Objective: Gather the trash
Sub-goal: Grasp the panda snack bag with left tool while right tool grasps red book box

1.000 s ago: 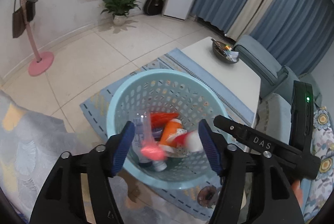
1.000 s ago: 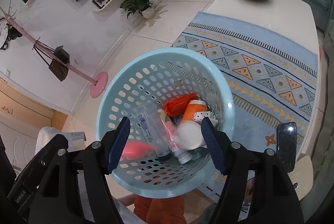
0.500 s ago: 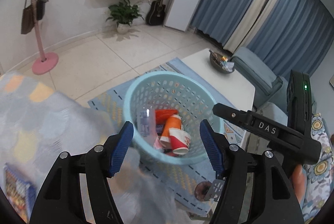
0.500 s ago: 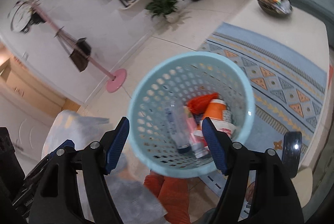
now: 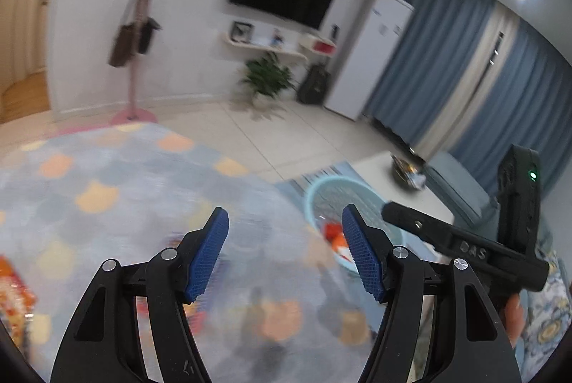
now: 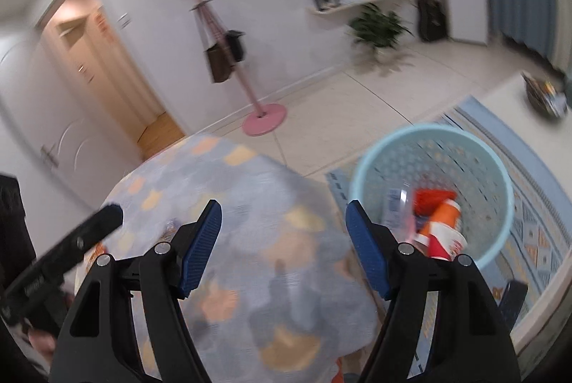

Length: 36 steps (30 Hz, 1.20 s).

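Note:
A light blue perforated basket (image 6: 498, 168) stands on the floor rug to the right of the table. It also shows in the left wrist view (image 5: 318, 192). Inside lie a red and white paper cup (image 6: 445, 240), an orange container (image 6: 447, 213), a red wrapper (image 6: 430, 197) and a clear plastic bottle (image 6: 395, 208). My left gripper (image 5: 286, 250) is open and empty over the table. My right gripper (image 6: 284, 247) is open and empty, over the table edge left of the basket. The right gripper's body (image 5: 464, 247) shows in the left wrist view.
A table under a grey cloth with orange cat shapes (image 6: 232, 190) fills the foreground. A colourful packet (image 5: 14, 290) lies at its left edge. A pink coat stand (image 6: 264, 124), a white coffee table with a bowl (image 6: 543, 97) and a phone (image 6: 513, 297) are around.
Both grippers have drawn back and swung left from above the basket to over the table. The trash now lies still in the basket. Both views are motion-blurred.

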Each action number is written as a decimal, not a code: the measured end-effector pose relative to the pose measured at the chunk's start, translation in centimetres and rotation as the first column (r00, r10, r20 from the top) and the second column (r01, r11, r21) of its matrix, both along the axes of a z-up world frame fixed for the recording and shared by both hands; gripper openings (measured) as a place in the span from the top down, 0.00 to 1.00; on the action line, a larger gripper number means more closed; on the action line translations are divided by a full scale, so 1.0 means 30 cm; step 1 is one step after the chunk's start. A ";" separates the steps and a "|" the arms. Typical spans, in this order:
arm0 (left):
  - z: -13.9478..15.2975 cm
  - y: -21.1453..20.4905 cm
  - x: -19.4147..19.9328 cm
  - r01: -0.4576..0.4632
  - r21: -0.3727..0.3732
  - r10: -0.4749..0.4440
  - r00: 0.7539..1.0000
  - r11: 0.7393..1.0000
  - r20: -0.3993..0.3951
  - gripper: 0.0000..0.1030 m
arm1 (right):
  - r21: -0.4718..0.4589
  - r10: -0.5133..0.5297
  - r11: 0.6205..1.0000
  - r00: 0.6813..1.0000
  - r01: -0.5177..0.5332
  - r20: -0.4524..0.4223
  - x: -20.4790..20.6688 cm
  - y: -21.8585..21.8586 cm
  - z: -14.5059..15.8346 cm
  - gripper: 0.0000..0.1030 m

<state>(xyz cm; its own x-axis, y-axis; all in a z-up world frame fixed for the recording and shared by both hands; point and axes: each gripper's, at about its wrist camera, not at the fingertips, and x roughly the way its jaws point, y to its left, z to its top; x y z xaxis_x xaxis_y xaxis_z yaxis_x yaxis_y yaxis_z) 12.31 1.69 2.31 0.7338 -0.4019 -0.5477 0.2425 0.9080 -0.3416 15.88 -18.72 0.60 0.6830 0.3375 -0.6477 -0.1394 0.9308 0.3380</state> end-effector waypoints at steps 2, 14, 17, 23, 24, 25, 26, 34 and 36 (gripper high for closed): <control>0.021 0.071 -0.033 -0.043 -0.016 0.044 0.999 0.999 0.020 0.37 | -0.021 0.039 0.999 0.999 -0.039 0.017 -0.019 0.074 0.015 0.34; 0.007 0.484 -0.216 -0.306 0.038 0.306 0.952 0.951 0.009 0.37 | -0.011 0.233 0.972 0.968 -0.235 -0.093 -0.070 0.409 -0.085 0.39; -0.041 0.625 -0.250 -0.395 0.109 0.400 0.916 0.912 -0.033 0.32 | 0.018 0.229 0.973 0.963 -0.229 -0.141 -0.053 0.462 -0.130 0.24; -0.154 0.879 -0.267 -0.498 0.101 0.509 0.844 0.861 -0.169 0.28 | 0.088 0.216 0.976 0.949 -0.201 -0.230 -0.003 0.519 -0.208 0.20; -0.167 0.895 -0.268 -0.496 0.093 0.504 0.844 0.863 -0.181 0.28 | 0.087 0.217 0.976 0.945 -0.202 -0.243 0.004 0.534 -0.219 0.20; -0.178 0.905 -0.268 -0.485 0.083 0.491 0.851 0.871 -0.186 0.28 | 0.087 0.222 0.975 0.942 -0.206 -0.254 0.011 0.545 -0.227 0.20; -0.188 0.902 -0.267 -0.469 0.075 0.475 0.860 0.880 -0.188 0.28 | 0.087 0.226 0.974 0.938 -0.210 -0.262 0.019 0.556 -0.234 0.20; -0.282 0.896 -0.246 -0.490 0.106 0.501 0.843 0.865 -0.195 0.25 | 0.007 0.209 0.977 0.941 -0.215 -0.268 0.047 0.644 -0.245 0.20; -0.282 0.876 -0.260 -0.459 0.111 0.472 0.860 0.882 -0.192 0.30 | -0.008 0.196 0.979 0.944 -0.206 -0.265 0.053 0.655 -0.245 0.20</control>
